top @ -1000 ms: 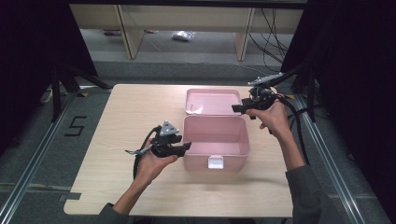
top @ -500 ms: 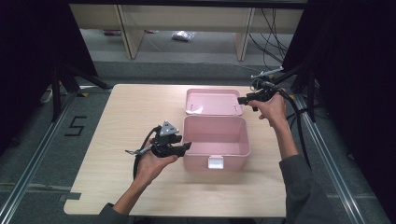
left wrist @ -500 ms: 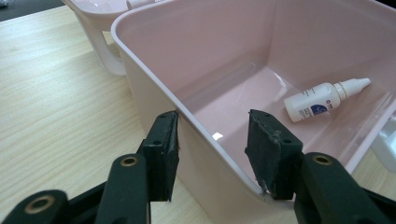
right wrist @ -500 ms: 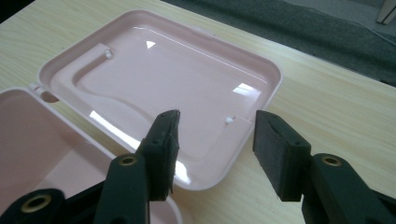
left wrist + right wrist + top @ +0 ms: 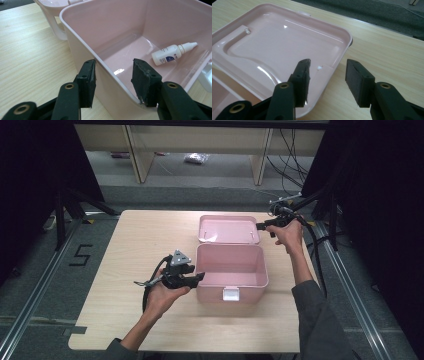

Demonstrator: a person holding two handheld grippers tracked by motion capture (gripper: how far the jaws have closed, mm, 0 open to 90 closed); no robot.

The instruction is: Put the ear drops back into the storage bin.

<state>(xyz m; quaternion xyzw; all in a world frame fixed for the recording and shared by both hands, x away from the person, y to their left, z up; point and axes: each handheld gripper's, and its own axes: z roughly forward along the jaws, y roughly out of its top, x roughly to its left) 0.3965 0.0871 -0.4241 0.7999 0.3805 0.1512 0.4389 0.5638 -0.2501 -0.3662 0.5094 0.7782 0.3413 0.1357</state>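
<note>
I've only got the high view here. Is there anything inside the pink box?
Observer: Yes, a small white dropper bottle lies on its side on the floor of the pink box.
Operator: Has the left gripper clamped the box?
Observer: No. The left gripper straddles the near wall, jaws wide and not squeezing it.
Operator: And the right one?
Observer: The right gripper has just been closing. The rim of the lid is between its jaws, not yet pinched.

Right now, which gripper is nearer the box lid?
Right. The right gripper straddles the lid edge; the left gripper is at the box wall.
</note>
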